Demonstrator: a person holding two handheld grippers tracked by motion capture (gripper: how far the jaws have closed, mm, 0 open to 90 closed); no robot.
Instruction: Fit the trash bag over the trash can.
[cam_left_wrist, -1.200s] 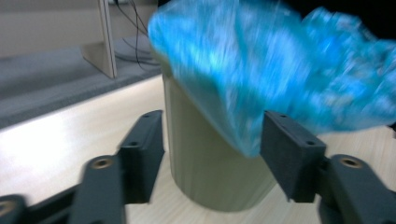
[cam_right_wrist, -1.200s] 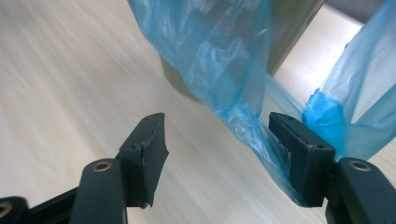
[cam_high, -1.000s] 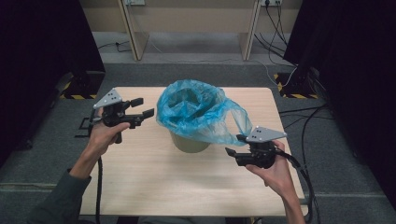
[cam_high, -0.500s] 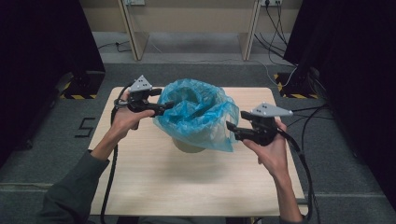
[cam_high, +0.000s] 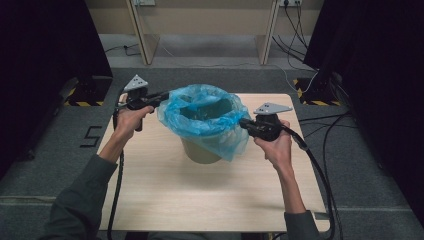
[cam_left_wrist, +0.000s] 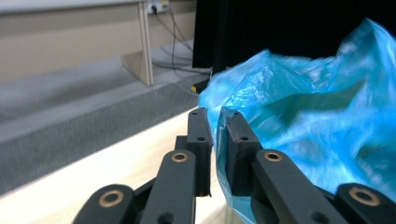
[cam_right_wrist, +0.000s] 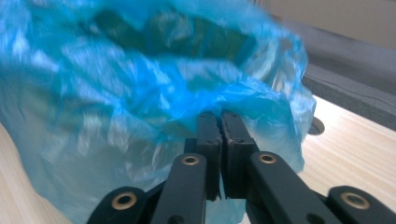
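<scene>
Two tools: left tool (cam_high: 162, 95) and right tool (cam_high: 243, 123), jaws just closed, each pinching the bag
Bag (cam_high: 202, 117): thin crinkled blue plastic, between both tools, lining a round bin (cam_high: 200, 152)
Tabletop (cam_high: 200, 200): pale wood grain

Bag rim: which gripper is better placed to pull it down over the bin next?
Right, probably. The right gripper has plastic of the bag clamped squarely; the left gripper pinches only an edge fold. Bin sits between them.
</scene>
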